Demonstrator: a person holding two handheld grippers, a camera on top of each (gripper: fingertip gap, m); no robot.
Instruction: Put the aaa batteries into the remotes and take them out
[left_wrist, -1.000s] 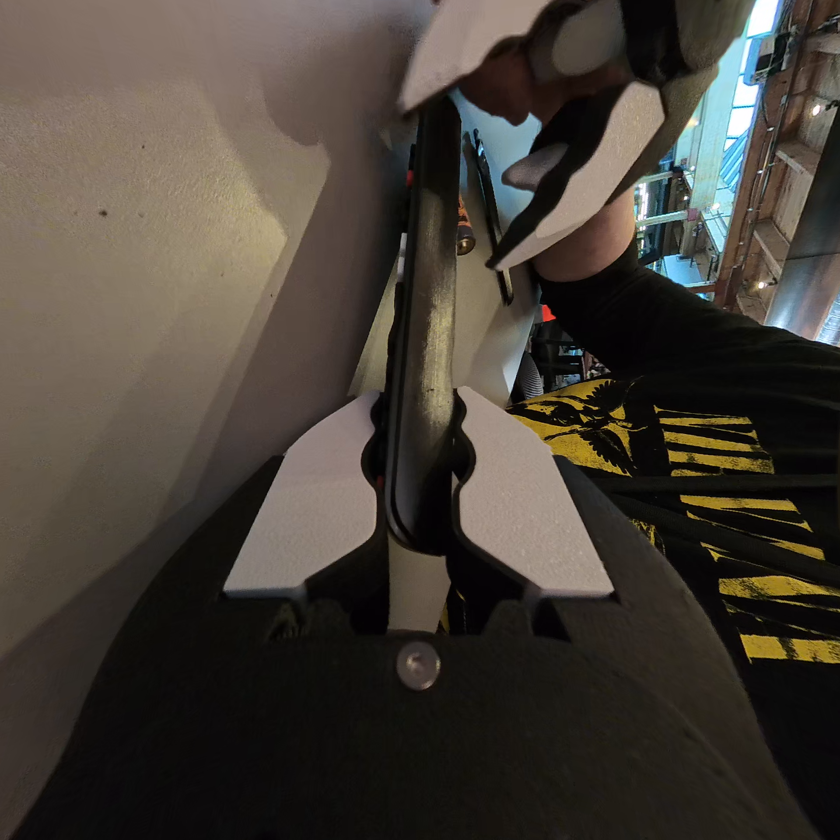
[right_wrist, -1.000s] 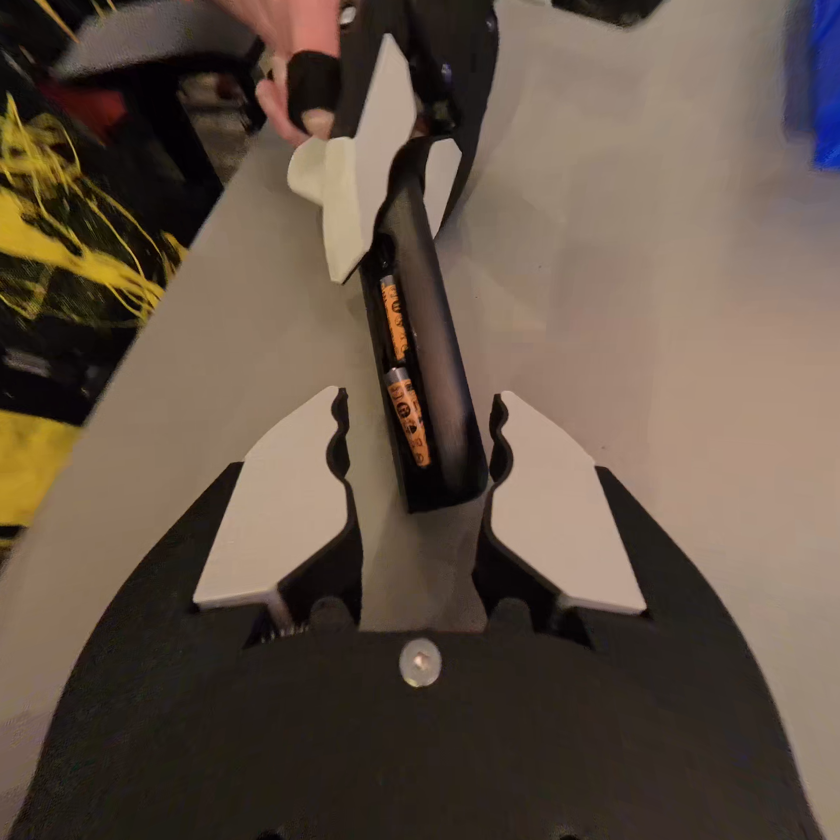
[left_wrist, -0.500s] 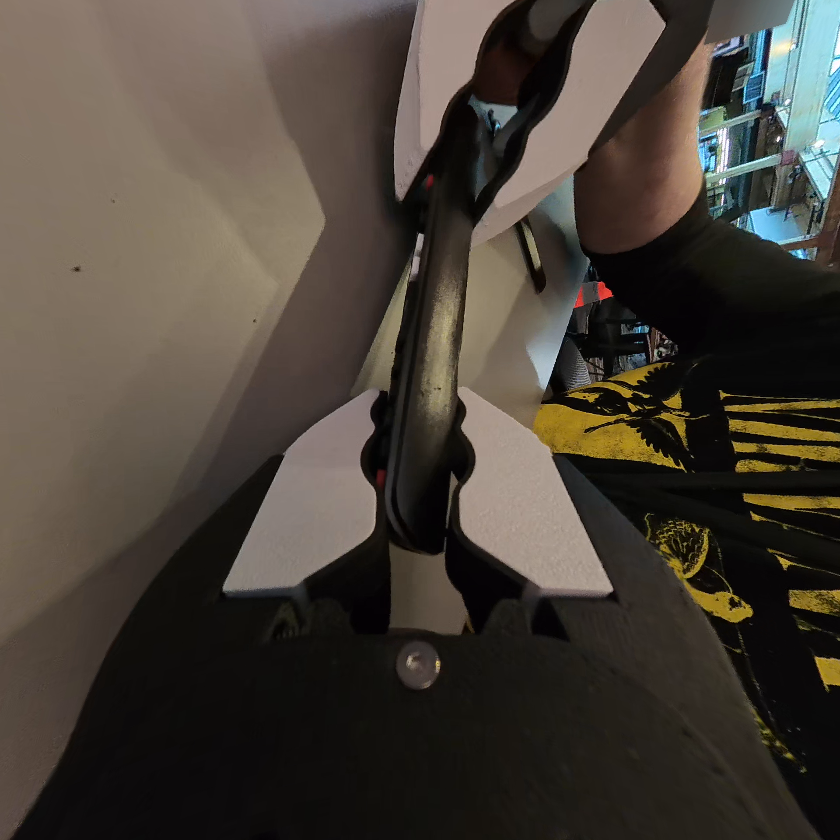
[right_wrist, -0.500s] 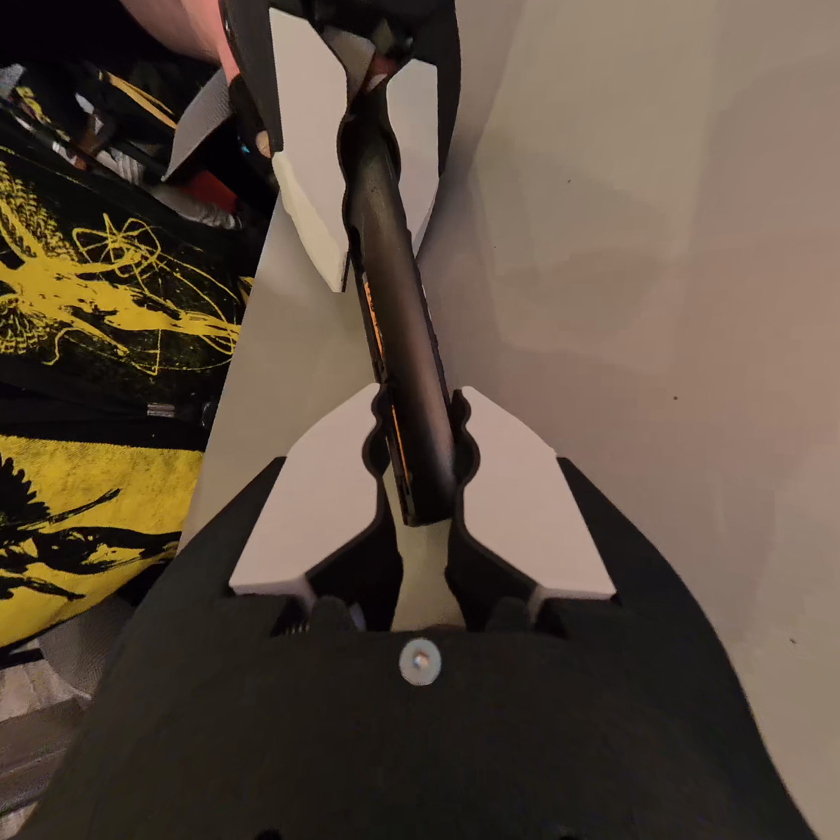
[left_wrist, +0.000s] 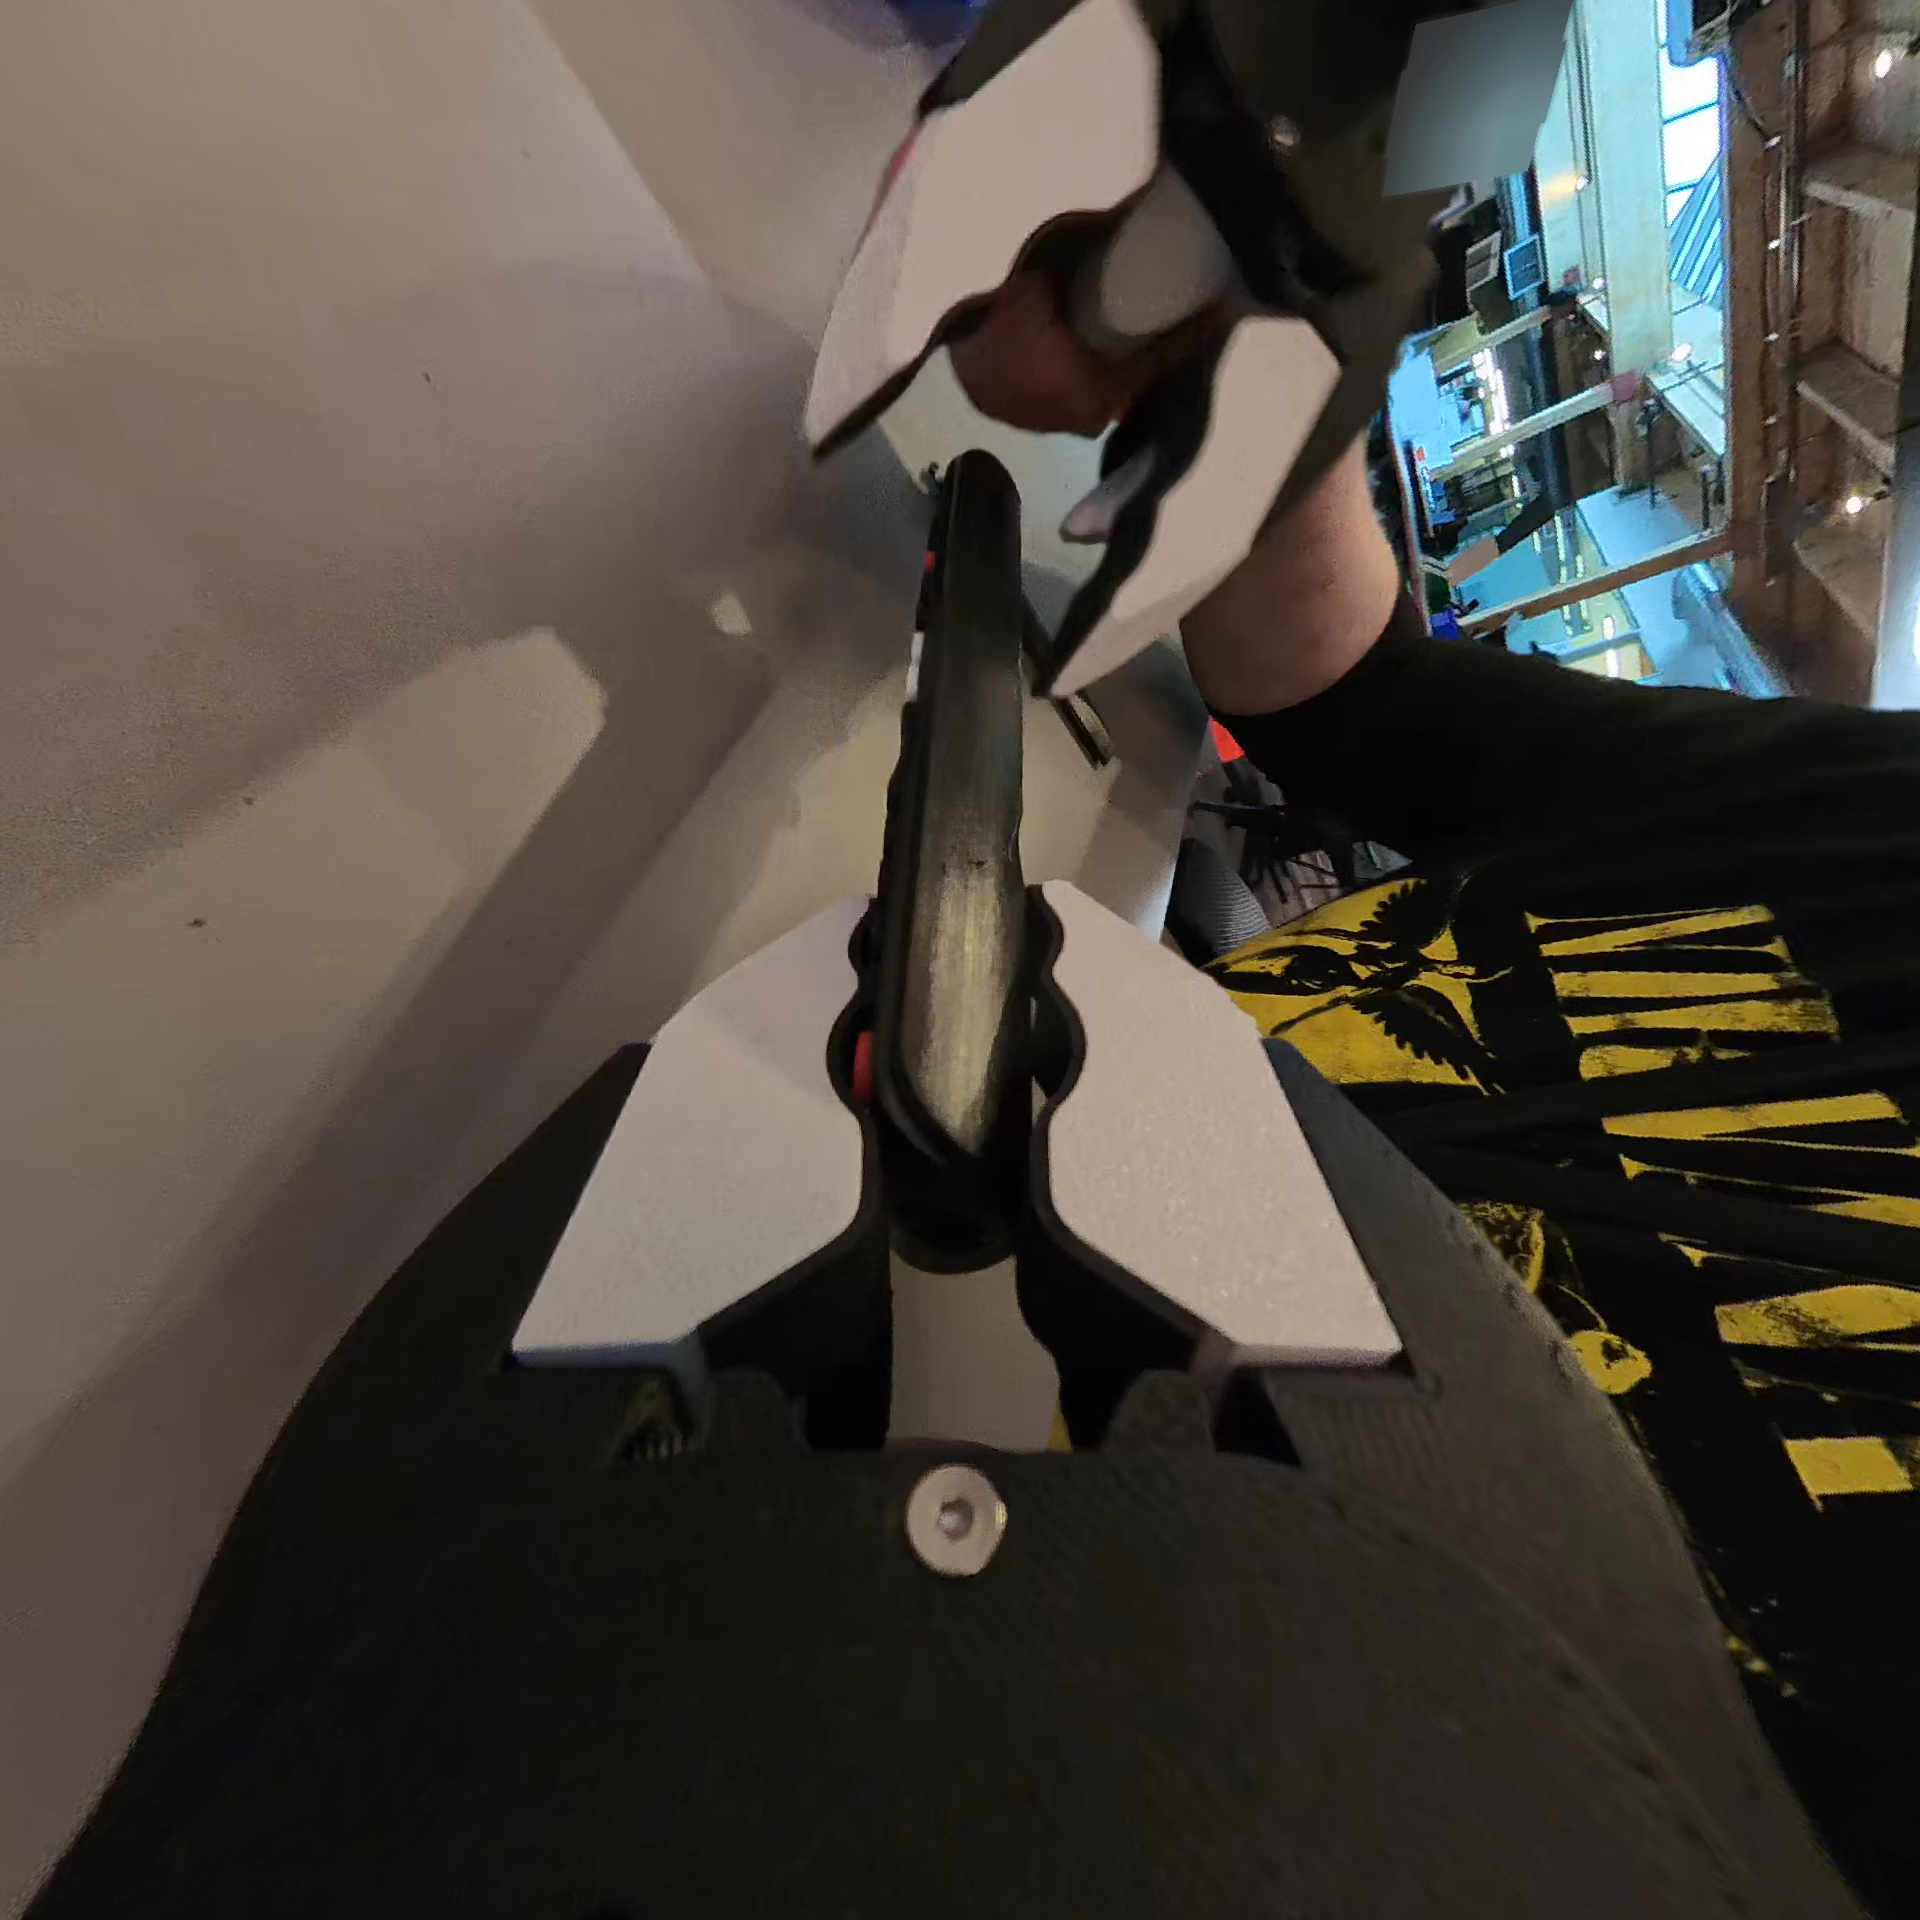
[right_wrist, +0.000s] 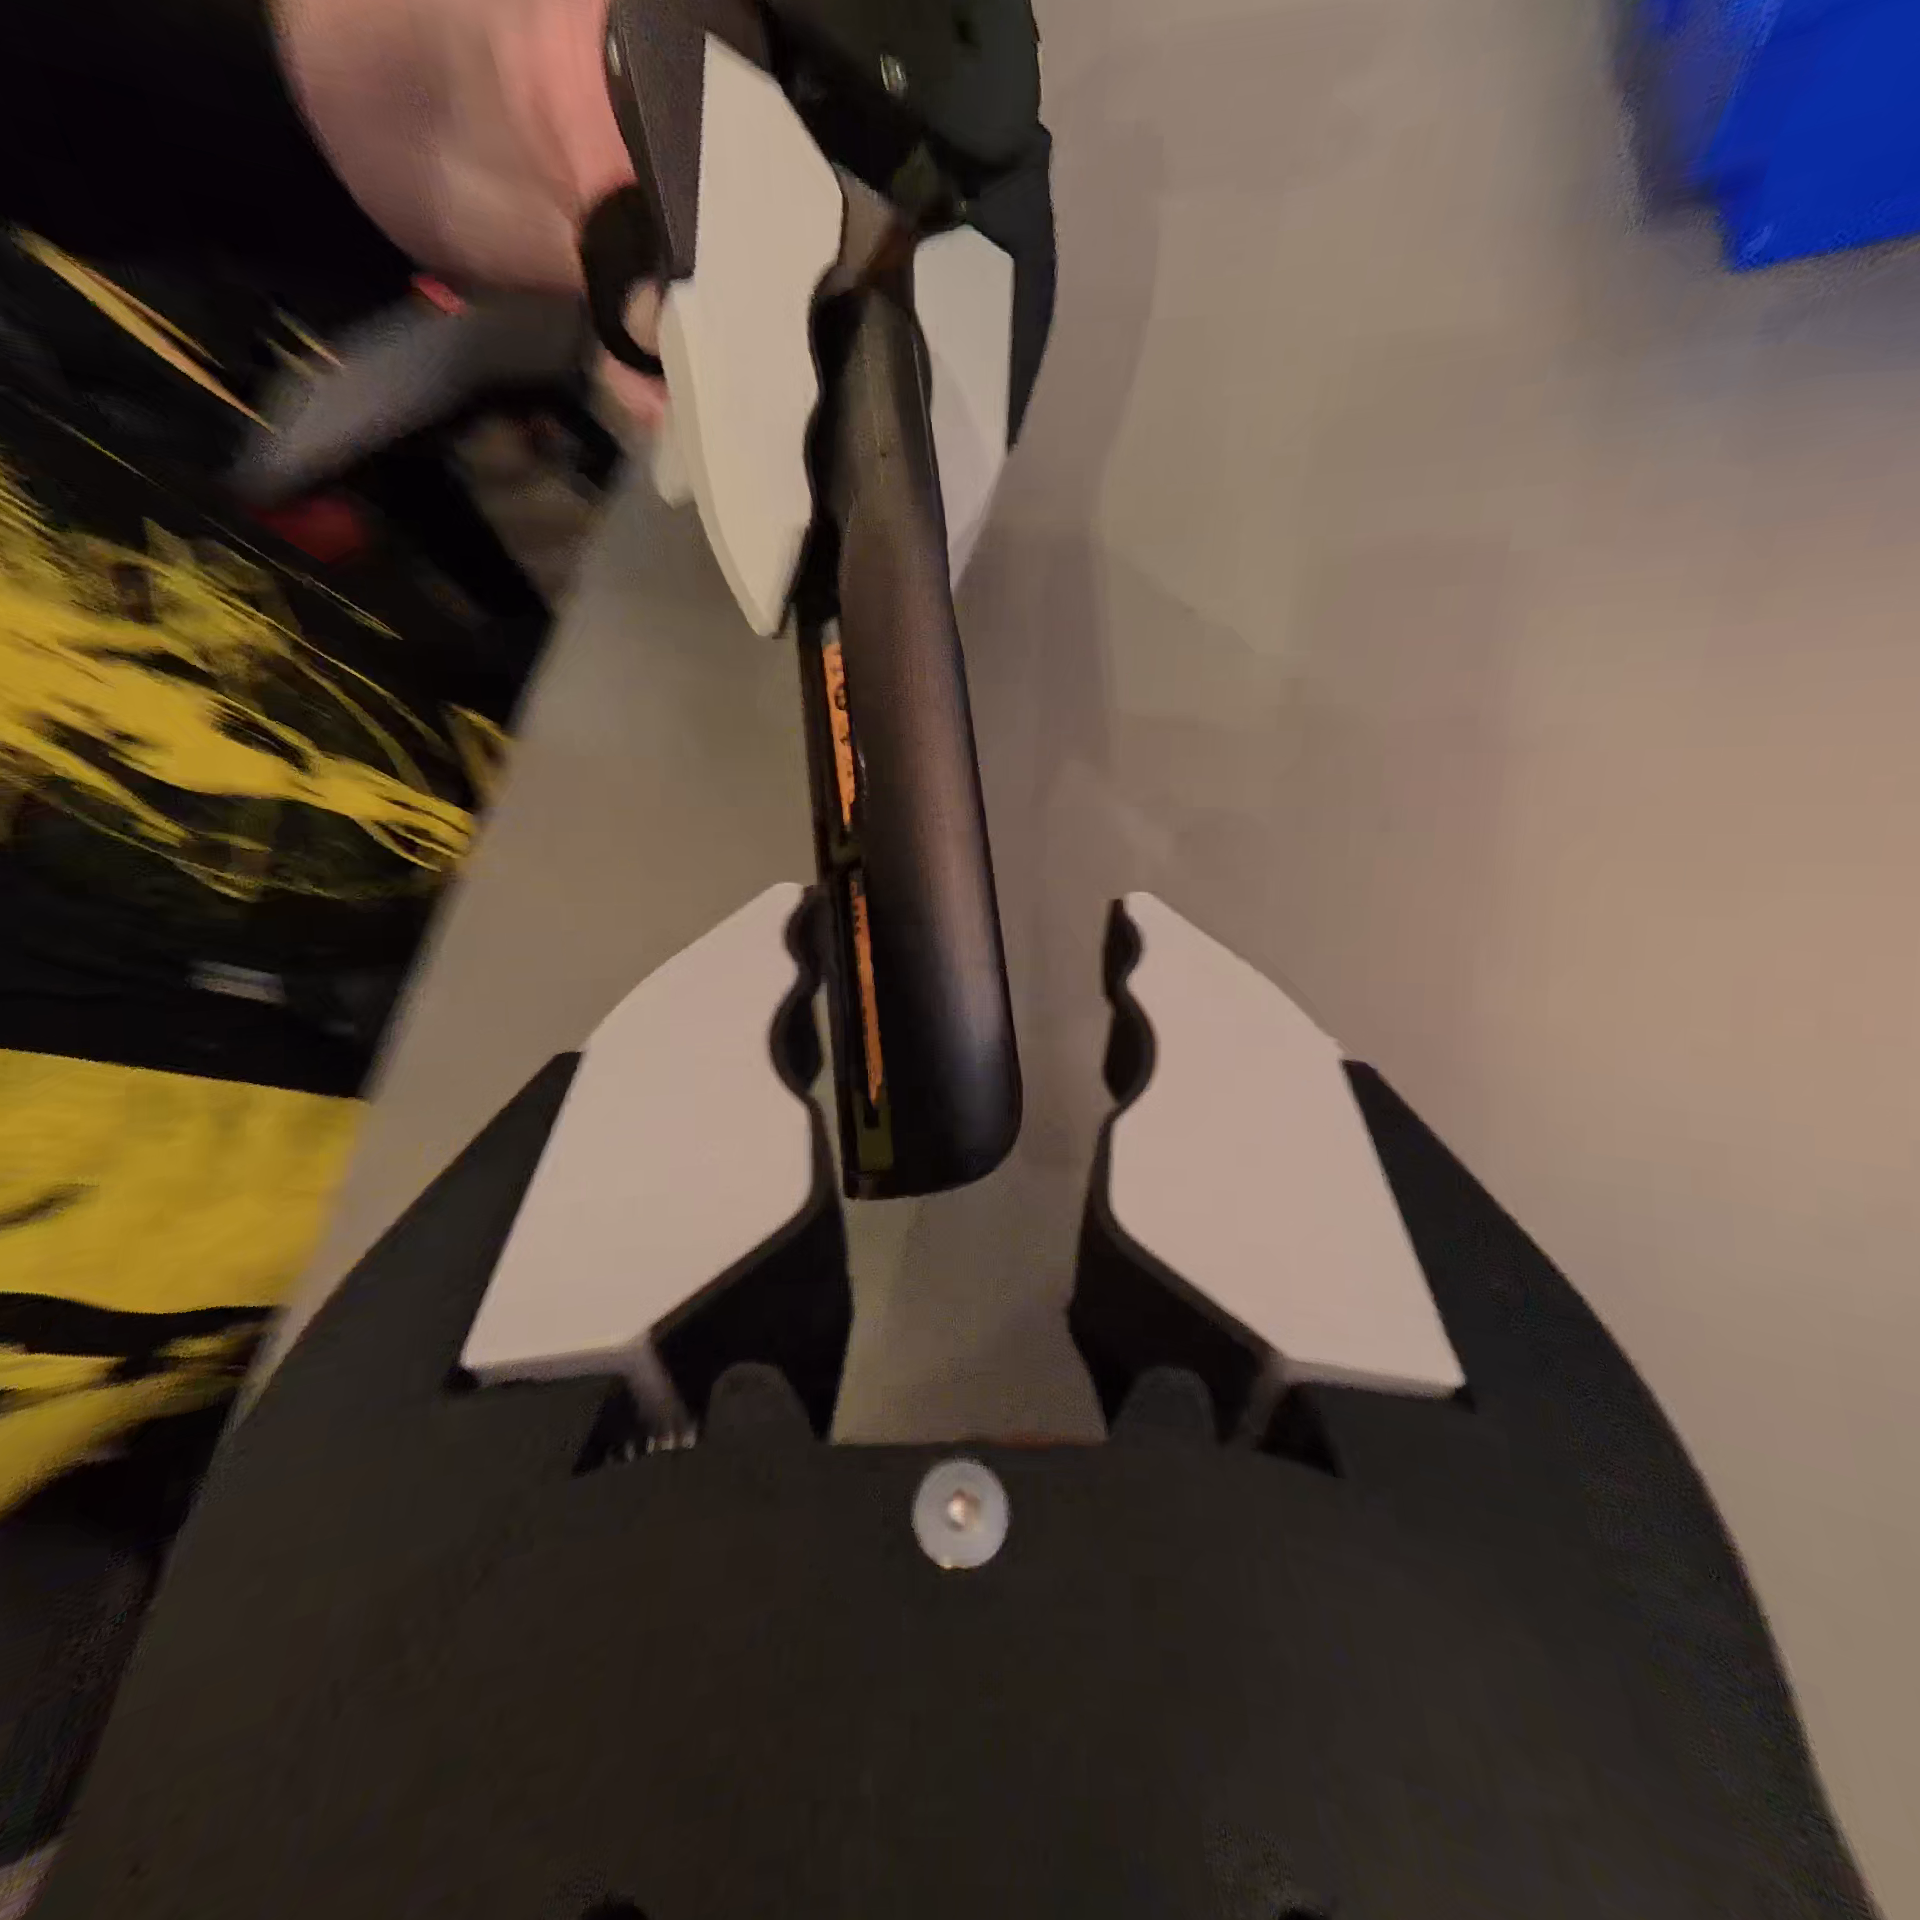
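Note:
My left gripper (left_wrist: 956, 904) is shut on one end of a black remote (left_wrist: 961, 790) and holds it edge-on above the white table (left_wrist: 312, 623). In the right wrist view the remote (right_wrist: 914, 727) has its back compartment open on the left side, with two orange AAA batteries (right_wrist: 840, 727) seated end to end. My right gripper (right_wrist: 958, 899) is open. The remote's free end lies between its fingers, near the left finger and apart from the right. The right gripper also shows in the left wrist view (left_wrist: 966, 520), open past the remote's far end. The left gripper (right_wrist: 873, 499) shows clamped on the remote.
A thin black piece (left_wrist: 1075, 717) lies on the table beyond the remote. A blue bin (right_wrist: 1808, 125) stands at the far right of the table (right_wrist: 1455, 831). The person's black and yellow shirt (left_wrist: 1558, 1039) is close beside the table edge. One gripper's finger ends stand about 7 cm off the other's.
Half a second ago my right gripper was shut on the remote's free end. It has now opened and let go. My left gripper has kept its hold.

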